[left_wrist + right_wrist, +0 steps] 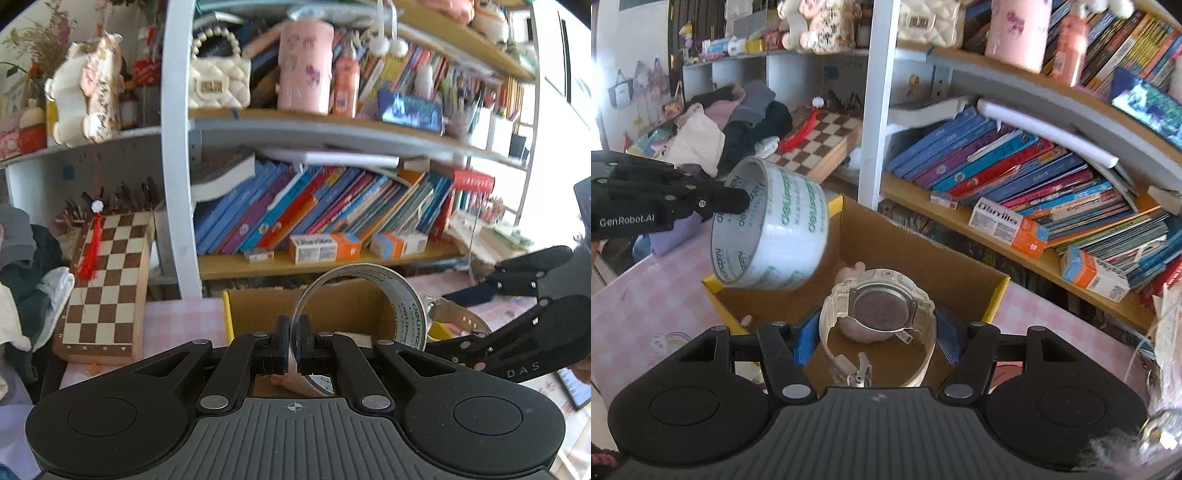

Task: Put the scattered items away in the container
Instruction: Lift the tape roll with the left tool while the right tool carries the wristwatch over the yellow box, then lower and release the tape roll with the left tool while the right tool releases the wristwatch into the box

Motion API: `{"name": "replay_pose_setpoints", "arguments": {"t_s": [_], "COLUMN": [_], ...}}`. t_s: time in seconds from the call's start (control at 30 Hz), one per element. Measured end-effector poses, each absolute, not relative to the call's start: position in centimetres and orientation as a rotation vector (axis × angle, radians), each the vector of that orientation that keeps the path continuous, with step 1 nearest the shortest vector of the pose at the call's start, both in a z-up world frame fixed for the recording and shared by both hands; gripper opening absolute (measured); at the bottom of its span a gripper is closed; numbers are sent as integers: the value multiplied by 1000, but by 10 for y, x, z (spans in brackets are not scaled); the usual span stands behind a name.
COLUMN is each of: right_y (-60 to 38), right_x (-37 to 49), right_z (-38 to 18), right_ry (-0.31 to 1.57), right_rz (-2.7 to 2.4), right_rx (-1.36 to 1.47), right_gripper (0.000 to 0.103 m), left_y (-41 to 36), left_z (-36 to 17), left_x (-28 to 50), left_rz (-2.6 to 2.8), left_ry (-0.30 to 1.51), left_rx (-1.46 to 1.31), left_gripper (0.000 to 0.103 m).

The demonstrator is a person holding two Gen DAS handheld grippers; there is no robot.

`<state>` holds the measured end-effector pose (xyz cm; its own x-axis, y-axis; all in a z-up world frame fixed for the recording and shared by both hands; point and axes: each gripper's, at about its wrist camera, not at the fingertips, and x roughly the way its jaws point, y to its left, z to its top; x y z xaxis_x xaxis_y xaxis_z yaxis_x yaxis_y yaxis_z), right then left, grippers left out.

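Both grippers hold their loads above the cardboard box (923, 254) on the pink checked table (646, 295).

The left gripper (294, 349) has its fingers pinched narrow on the wall of a clear tape roll (369, 295), seen edge-on from its own camera; only the right wrist view shows the roll's full side, tilted over the box's left edge, with green lettering too blurred to spell out and "GenRobot.AI" on the gripper body. The right gripper (877, 332) holds a white wristwatch (879, 310), case back facing up, between its blue fingers (805, 339); the left view shows only a piece of strap there. A pink toy (849, 273) lies in the box. On the shelf (1052, 266), one carton (1004, 225) reads "fibrillo" or similar.
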<state>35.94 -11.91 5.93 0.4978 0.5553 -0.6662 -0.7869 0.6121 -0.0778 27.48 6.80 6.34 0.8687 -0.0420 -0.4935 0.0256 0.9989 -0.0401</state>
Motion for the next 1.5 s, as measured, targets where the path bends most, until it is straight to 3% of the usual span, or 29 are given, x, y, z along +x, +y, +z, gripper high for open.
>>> {"name": "replay_pose_setpoints", "arguments": {"t_s": [0.47, 0.87, 1.5], "right_y": [-86, -61, -51], "right_x": [407, 433, 437], "right_z": [10, -24, -39], "right_ry": [778, 880, 961], "right_rz": [881, 898, 977], "right_rx": [-535, -727, -778], "right_gripper": [62, 63, 66], "left_y": [63, 62, 70], "left_z": [22, 19, -4], "left_x": [327, 370, 404], "left_rz": [-14, -9, 13], "left_ry": [660, 664, 758], "left_rx": [71, 177, 179], "left_gripper": [3, 3, 14]}}
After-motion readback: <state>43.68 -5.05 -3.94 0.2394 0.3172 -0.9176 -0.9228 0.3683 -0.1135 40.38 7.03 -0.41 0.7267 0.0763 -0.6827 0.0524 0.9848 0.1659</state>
